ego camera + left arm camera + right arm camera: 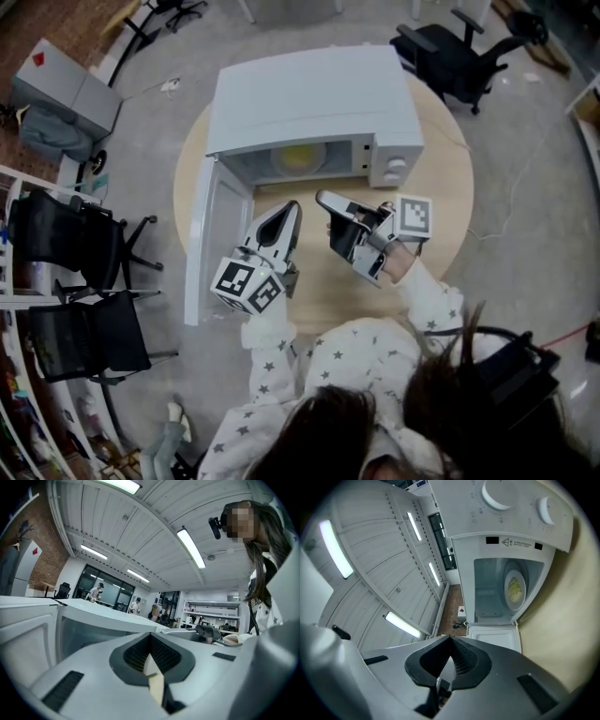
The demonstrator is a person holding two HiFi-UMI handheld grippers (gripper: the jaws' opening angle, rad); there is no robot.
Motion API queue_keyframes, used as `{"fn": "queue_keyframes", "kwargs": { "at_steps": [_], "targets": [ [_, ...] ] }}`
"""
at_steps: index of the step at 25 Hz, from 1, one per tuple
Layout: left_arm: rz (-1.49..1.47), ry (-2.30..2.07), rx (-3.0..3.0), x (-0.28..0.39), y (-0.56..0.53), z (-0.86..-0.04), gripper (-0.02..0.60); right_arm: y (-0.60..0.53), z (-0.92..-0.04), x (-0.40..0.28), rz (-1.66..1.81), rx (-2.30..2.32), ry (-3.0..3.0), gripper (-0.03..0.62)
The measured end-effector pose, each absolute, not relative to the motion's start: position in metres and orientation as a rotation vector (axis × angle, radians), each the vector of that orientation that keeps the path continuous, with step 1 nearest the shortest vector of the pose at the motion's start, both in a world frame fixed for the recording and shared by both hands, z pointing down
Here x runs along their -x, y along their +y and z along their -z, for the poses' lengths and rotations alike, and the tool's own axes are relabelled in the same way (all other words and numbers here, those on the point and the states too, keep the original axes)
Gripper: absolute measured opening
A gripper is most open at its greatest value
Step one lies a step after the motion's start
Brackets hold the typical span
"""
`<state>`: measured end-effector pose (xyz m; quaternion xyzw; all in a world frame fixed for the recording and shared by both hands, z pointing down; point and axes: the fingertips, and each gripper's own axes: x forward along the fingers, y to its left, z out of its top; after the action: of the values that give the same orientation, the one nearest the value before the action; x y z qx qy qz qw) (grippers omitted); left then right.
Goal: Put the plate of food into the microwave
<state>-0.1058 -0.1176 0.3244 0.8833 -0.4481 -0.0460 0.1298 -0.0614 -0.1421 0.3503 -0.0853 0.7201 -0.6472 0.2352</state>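
The plate of food (300, 157) sits inside the microwave (309, 94), on the floor of the open cavity. The food is yellow; what kind it is I cannot tell from this far off. The microwave stands at the far side of a round wooden table (441, 187). Its door (208, 244) is swung wide and juts toward the person along the table's left edge. Two knobs (394, 169) sit on the panel to the right of the cavity.

The left gripper (292, 208) hovers over the table just in front of the opening, close beside the door's inner face. Its jaws are pressed together with nothing between them. The right gripper (323, 197) is next to it, tips near the left one's, also closed and empty, and its own view looks straight into the cavity at the plate. Only bare tabletop lies between both tongs and the opening.

Around the table are black office chairs: one (455, 56) behind the microwave at the right, two (89, 239) (94, 337) at the left. A grey cabinet (61, 89) stands at the far left.
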Motion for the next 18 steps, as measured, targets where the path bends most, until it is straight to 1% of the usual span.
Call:
{"fn": "queue_keyframes", "kwargs": {
  "at_steps": [9,18],
  "targets": [
    [0.134,-1.233,-2.592,0.082,-0.094,-0.308,-0.003,-0.119,-0.325,0.046,1.771,0.147,1.964,0.006],
    [0.136,-1.237,-2.601,0.076,-0.078,-0.296,-0.003,-0.106,-0.323,0.045,1.779,0.131,1.886,0.006]
  ]
}}
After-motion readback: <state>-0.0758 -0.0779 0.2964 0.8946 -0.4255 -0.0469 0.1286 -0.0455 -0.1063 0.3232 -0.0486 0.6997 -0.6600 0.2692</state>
